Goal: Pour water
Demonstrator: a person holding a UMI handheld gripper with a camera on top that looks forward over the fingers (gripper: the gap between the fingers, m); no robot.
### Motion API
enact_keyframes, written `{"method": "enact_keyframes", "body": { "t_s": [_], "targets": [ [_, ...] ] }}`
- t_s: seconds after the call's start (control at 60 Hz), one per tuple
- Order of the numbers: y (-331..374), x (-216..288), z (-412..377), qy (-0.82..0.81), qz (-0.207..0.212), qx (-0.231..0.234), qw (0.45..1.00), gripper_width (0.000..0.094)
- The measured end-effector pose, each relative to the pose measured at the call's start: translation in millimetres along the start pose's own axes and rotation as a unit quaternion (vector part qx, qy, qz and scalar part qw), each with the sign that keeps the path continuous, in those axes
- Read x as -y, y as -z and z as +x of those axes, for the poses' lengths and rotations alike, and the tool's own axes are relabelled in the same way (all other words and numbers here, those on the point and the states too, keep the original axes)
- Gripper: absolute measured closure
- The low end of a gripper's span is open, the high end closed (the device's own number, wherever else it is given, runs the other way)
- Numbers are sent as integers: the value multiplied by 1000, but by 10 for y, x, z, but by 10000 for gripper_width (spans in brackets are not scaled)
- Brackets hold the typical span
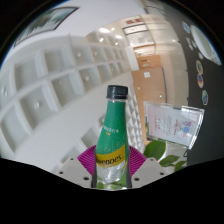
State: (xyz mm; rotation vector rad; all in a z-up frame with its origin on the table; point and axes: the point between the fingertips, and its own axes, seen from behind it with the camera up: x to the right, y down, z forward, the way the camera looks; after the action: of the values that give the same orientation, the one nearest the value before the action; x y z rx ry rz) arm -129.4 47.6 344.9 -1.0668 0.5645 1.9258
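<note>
A green plastic bottle (pixel 113 135) with a black cap and a yellow label stands upright between my fingers, its clear lower part showing at the bottom. My gripper (pixel 111 170) is shut on the bottle, with the magenta pads (pixel 88 161) pressing on its lower body from both sides. The bottle is lifted high, with the ceiling behind it. No cup or other vessel is in sight.
White shelving (pixel 55 75) with square compartments runs along the left wall. A white sign or card with coloured print (pixel 175 122) stands to the right, with green leaves (pixel 158 150) just below it. A wooden door or panel (pixel 152 85) lies further back.
</note>
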Motion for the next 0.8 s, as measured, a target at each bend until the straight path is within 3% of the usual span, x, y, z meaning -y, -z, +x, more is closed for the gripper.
{"method": "enact_keyframes", "body": {
  "t_s": [0.117,0.267,0.583,0.8],
  "targets": [
    [169,767,335,-129,76,26,988,540],
    [516,1335,793,-215,142,18,966,541],
    [586,1482,722,-202,122,2,972,541],
    [389,1579,-30,140,78,-74,984,539]
  ]
}}
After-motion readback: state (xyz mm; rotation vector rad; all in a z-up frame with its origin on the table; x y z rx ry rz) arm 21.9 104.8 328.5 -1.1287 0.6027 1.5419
